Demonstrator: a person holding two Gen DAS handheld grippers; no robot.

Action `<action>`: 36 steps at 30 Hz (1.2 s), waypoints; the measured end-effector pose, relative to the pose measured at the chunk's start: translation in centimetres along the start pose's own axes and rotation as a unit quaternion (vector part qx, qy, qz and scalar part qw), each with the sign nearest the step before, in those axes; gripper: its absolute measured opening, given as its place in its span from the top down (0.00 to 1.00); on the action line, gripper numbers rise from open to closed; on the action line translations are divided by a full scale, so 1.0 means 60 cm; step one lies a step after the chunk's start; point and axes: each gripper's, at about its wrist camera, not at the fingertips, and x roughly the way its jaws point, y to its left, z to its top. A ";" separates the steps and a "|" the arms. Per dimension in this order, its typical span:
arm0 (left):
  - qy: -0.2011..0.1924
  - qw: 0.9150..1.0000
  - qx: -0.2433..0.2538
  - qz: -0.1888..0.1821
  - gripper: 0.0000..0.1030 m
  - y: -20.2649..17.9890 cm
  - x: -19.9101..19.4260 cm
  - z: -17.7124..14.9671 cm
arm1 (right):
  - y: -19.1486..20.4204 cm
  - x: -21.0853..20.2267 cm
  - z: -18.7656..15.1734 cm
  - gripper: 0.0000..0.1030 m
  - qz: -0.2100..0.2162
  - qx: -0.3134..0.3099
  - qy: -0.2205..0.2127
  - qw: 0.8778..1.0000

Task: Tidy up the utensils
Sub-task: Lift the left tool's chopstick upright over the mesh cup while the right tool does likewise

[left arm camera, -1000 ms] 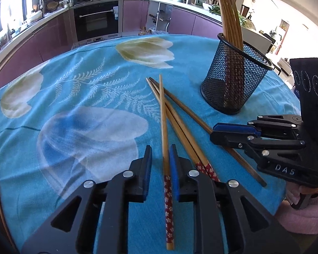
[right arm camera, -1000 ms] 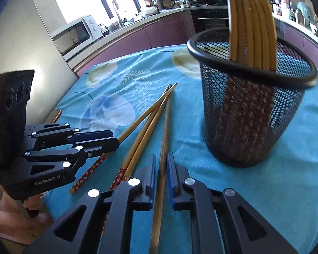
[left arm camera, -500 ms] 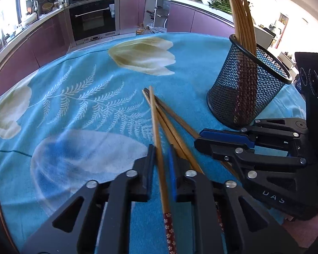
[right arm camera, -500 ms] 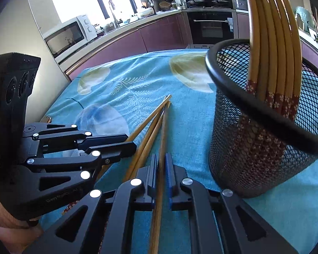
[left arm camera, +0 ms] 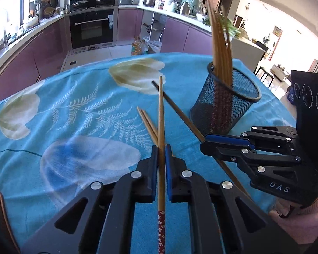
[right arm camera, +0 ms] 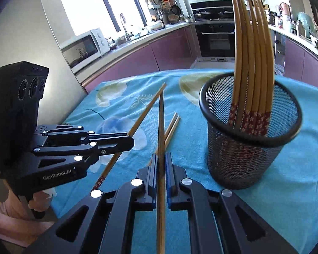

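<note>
My left gripper (left arm camera: 161, 148) is shut on a wooden chopstick (left arm camera: 161, 114) with a red flowered end and holds it raised above the table. My right gripper (right arm camera: 161, 155) is shut on another chopstick (right arm camera: 161, 127), also raised. Each gripper shows in the other's view: the right gripper (left arm camera: 203, 146) and the left gripper (right arm camera: 131, 142). Two chopsticks (left arm camera: 148, 124) lie on the cloth; they also show in the right wrist view (right arm camera: 171, 127). A black mesh holder (right arm camera: 248, 139) with several chopsticks stands to the right; it also shows in the left wrist view (left arm camera: 222, 103).
The round table wears a blue flowered cloth (left arm camera: 74, 110). Kitchen cabinets and an oven (left arm camera: 91, 29) stand beyond the table's far edge. A microwave (right arm camera: 82, 46) sits on the counter at the left.
Both grippers have closed on a chopstick each and lifted them off the cloth. Two chopsticks stay lying on the table.
</note>
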 end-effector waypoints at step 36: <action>-0.146 0.984 0.026 -0.103 0.93 -0.052 -0.172 0.088 | -0.030 -0.175 0.067 0.94 0.013 -0.023 -0.144 0.989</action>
